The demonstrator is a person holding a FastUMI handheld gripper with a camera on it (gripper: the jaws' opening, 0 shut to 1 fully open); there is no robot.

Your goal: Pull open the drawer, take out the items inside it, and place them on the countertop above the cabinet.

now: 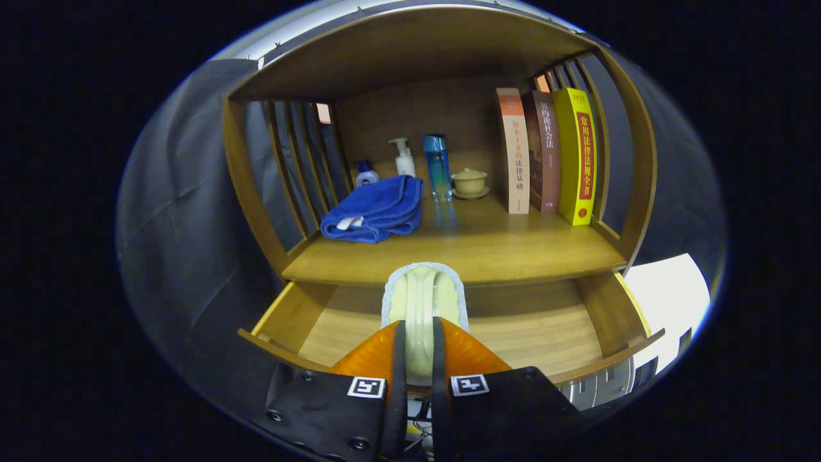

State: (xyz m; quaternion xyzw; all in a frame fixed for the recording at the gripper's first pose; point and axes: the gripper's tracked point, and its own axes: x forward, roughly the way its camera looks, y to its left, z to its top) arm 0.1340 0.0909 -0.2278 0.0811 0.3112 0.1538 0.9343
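I have a pale green item with a speckled grey-white rim [420, 301] clamped between my fingers [418, 353], both pressing on its near end; I can't tell for sure what it is, perhaps a sponge or a slipper-shaped pad. It sits held above the open drawer [526, 327], its far end rising level with the front edge of the worktop [487, 240] just beyond the drawer. The part of the drawer floor I can see looks bare, so I judge this is the last thing to come out, though my fingers hide its middle.

Beyond the item on the worktop, a folded blue towel [375, 210] lies to the left, with a small white bottle [366, 174] and a pump bottle [404, 158] behind it. A tall blue bottle [437, 168] and a lidded cup on a saucer [469, 183] stand farther back, and three upright books [551, 154] stand to the right.

My worry is the lip of the worktop: if I push forward without lifting more, the item's far end could catch under or against it and twist out of my grip. Going too deep could knock the tall blue bottle, which looks easy to tip.
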